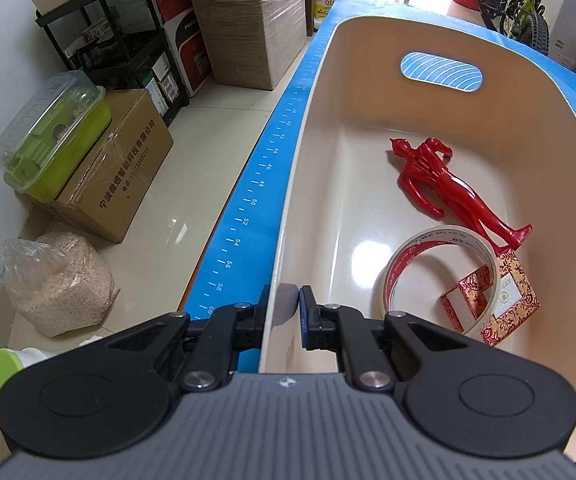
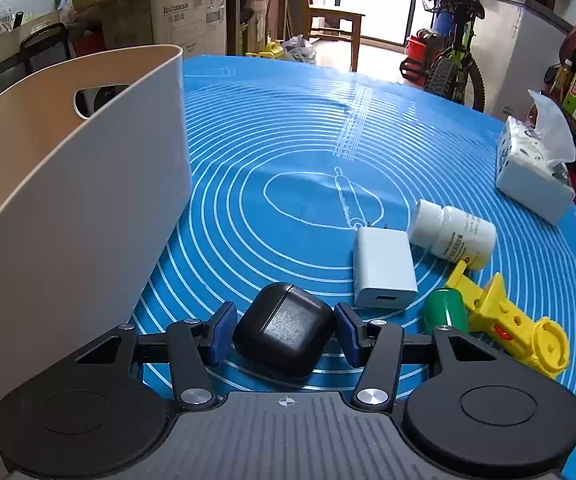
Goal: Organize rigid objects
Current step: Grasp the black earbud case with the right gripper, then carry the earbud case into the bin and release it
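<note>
Two grippers are working at the blue mat (image 2: pixel 288 128). The cream bin (image 1: pixel 368 184), largest item, is sitting at the mat's left edge. The left gripper (image 1: pixel 283 308) is clamping the bin's near rim, one pad inside the wall and one outside, steadying it. Already lying on the bin floor: a red figure (image 1: pixel 448 184), a tape roll (image 1: pixel 440 280) and a patterned red box (image 1: pixel 508 300), toward the right wall.

On the mat, toward the near right corner: a white pill bottle (image 2: pixel 452 236), a yellow toy (image 2: pixel 508 320), a white charger (image 2: pixel 384 268) and a green cap (image 2: pixel 446 312), clustered close together.

The black earbud case (image 2: pixel 283 332) is resting near the mat's near edge, just right of the bin wall. The right gripper (image 2: pixel 285 332) is bracketing it, jaws partly spread; the pads appear just short of contact, so not yet gripping.

Judgement: pads should be closing squarely on the case's flat sides, centred, since its rounded, smooth shell could be squirting out. Lift should be clearing the bin rim before moving left.
</note>
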`<state>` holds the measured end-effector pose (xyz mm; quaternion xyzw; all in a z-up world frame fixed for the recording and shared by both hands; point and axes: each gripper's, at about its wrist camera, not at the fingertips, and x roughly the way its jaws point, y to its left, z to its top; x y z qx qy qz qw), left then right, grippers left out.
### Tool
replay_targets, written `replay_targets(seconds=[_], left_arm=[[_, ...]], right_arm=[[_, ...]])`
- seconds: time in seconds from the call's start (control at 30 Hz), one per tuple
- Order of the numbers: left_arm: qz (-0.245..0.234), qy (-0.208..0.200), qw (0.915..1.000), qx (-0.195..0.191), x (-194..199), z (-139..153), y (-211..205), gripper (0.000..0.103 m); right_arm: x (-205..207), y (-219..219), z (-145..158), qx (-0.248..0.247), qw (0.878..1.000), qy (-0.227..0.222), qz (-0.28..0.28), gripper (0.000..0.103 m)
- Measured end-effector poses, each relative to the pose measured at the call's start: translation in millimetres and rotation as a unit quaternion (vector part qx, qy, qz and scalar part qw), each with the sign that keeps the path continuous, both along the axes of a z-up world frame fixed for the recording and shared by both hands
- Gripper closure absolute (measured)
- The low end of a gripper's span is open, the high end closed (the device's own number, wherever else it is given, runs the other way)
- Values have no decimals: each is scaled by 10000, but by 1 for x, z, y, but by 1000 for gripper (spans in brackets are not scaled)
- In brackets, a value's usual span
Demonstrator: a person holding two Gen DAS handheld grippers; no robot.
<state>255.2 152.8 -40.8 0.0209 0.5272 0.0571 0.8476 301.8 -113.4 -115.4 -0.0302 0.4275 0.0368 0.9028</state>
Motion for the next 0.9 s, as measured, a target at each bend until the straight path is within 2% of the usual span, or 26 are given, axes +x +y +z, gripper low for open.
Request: replay_targets(seconds=[0.27,0.43,0.53,0.67,0.9], left_arm=[[2,-1,10000,-8,-1,0,0,89],[6,1,10000,-9,-1,0,0,89],[14,3,10000,-8,-1,0,1,89],[29,10,10000,-19,-2,0,2,89],[16,12,10000,2,-1,0,2,89]], right_arm=[[-14,0,46,304,9980,-550,-112,45],[-28,12,88,545,9916,-1164,134,45],[-33,24,105,704,9877,-1370,286,45],[-35,47,114,669,9863,-1400,551,45],[-36,90,110,539,9874,-1072,1031,45]])
